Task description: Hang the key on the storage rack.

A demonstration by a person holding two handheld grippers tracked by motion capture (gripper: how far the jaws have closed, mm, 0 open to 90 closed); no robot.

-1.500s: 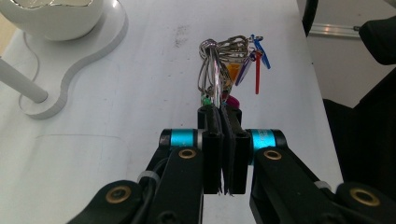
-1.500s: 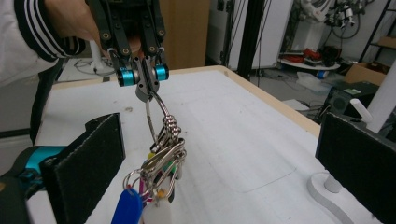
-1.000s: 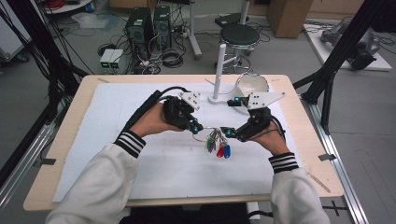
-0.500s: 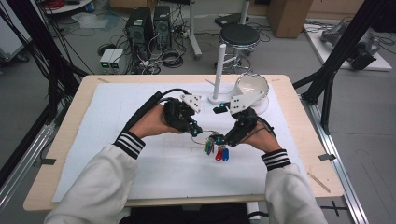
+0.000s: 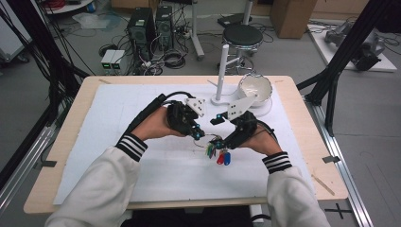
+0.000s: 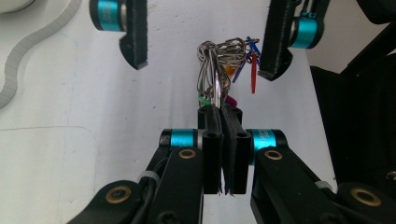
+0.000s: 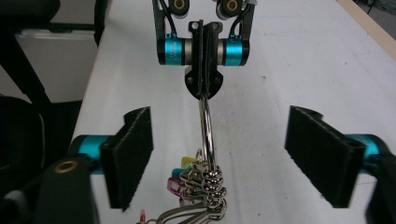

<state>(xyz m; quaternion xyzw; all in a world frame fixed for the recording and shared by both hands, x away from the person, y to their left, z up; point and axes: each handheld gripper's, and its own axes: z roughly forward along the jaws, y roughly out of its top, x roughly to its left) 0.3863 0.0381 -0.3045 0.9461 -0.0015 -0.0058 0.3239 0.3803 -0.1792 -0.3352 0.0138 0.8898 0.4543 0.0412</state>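
your left gripper is clamped on the big metal key ring, and this ring runs straight from its closed jaws toward your right gripper, so the long axis of the ring lies on the line between the two tools. the right gripper stands wide open, one pad on each side of the ring without touching it, and the bunch of small carabiners and coloured tags hangs from the ring just under it, above the white mat near the middle of the table. the right gripper is the free one and the nearer to the bunch. in my judgement it needs only to close or go a little down. both hands meet tip to tip, wrists turned inward.
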